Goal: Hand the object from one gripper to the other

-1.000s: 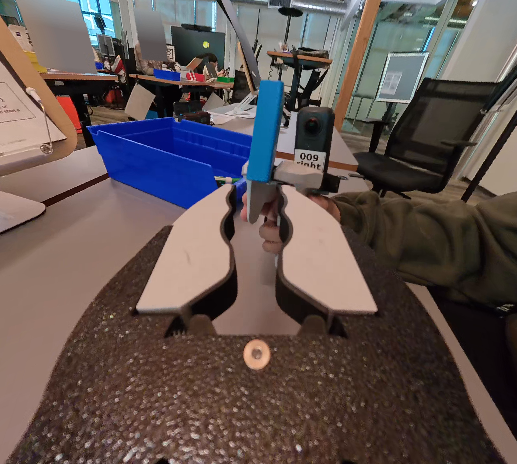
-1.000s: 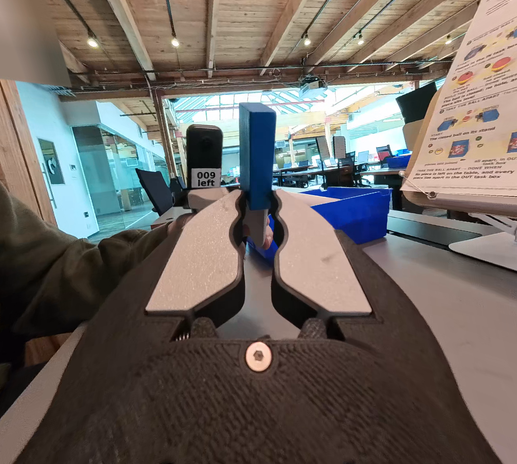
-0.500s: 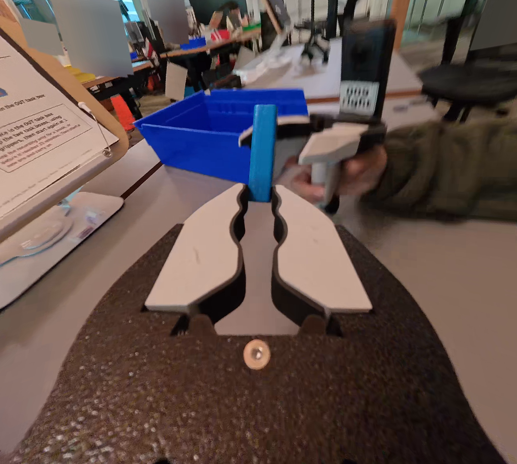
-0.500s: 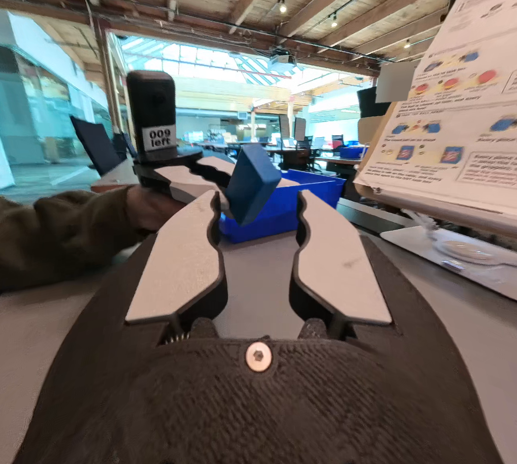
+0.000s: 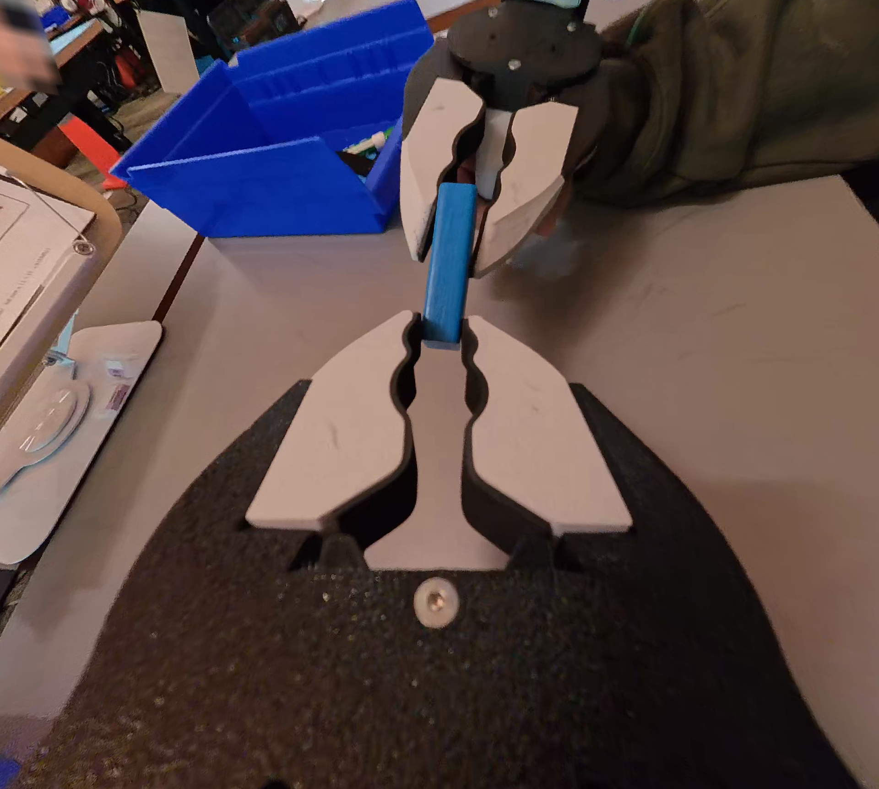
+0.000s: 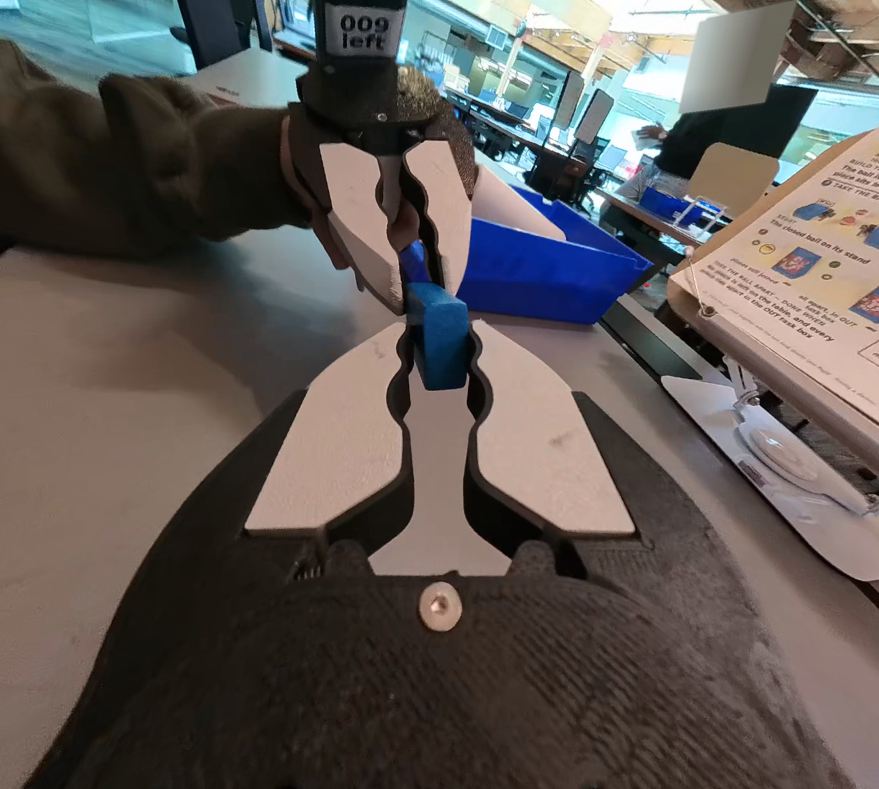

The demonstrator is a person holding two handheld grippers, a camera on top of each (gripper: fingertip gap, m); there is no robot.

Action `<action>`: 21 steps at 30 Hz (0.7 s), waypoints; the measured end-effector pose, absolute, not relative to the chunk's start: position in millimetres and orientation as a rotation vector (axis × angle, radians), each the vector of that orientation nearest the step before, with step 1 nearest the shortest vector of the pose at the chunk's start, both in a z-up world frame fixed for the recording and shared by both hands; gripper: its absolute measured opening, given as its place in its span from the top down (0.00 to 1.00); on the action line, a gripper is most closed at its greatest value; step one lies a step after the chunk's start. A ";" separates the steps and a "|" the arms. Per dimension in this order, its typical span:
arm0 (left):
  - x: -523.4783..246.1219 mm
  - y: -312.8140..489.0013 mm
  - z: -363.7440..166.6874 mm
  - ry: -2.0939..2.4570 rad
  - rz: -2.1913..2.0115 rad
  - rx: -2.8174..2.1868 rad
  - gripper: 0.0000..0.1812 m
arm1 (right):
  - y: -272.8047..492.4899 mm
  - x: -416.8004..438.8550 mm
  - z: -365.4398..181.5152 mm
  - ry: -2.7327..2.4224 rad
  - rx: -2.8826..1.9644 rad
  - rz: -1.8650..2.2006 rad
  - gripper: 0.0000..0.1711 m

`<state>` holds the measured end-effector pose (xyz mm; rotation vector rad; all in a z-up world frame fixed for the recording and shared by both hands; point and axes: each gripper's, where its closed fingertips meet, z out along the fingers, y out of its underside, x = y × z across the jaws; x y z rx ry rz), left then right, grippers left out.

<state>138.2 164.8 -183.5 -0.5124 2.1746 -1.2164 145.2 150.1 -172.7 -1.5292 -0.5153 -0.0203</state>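
Note:
A long blue block (image 5: 444,281) spans between the two grippers a little above the grey table (image 5: 666,338). My left gripper (image 5: 440,323) is shut on its near end. My right gripper (image 5: 449,266) faces it from the far side, fingers closed around the block's other end. In the right wrist view the block (image 6: 440,352) sits between my right gripper's (image 6: 437,331) fingertips, and the left gripper (image 6: 421,295) pinches its far end. Both grippers point toward each other, tilted down. A hand in an olive sleeve (image 5: 713,76) holds the right gripper.
A blue bin (image 5: 266,190) with small items inside stands on the table behind the grippers; it also shows in the right wrist view (image 6: 532,281). An instruction board on a stand (image 6: 785,290) is at the table's side, with its flat white base (image 5: 57,409). Desks and chairs are farther back. The grippers are tip to tip, or close to it.
One second ago the right gripper held the block upright. Half a second ago the left held it and the right was open. Now the right has closed on its other end and both have tilted down.

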 end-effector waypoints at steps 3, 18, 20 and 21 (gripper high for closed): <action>140.8 164.3 -166.2 2.067 -1.327 -0.540 0.90 | 147.5 145.3 -155.2 -0.443 -1.450 0.040 0.90; 151.5 139.6 -127.1 1.721 -1.839 -0.746 0.83 | 134.6 158.2 -112.7 -0.146 -1.102 0.396 0.90; 152.2 142.2 -123.5 1.687 -1.828 -0.735 0.88 | 136.0 153.5 -113.3 -0.164 -1.103 0.404 0.90; 151.6 142.7 -122.6 1.687 -1.816 -0.715 0.88 | 136.4 153.1 -113.2 -0.162 -1.103 0.412 0.90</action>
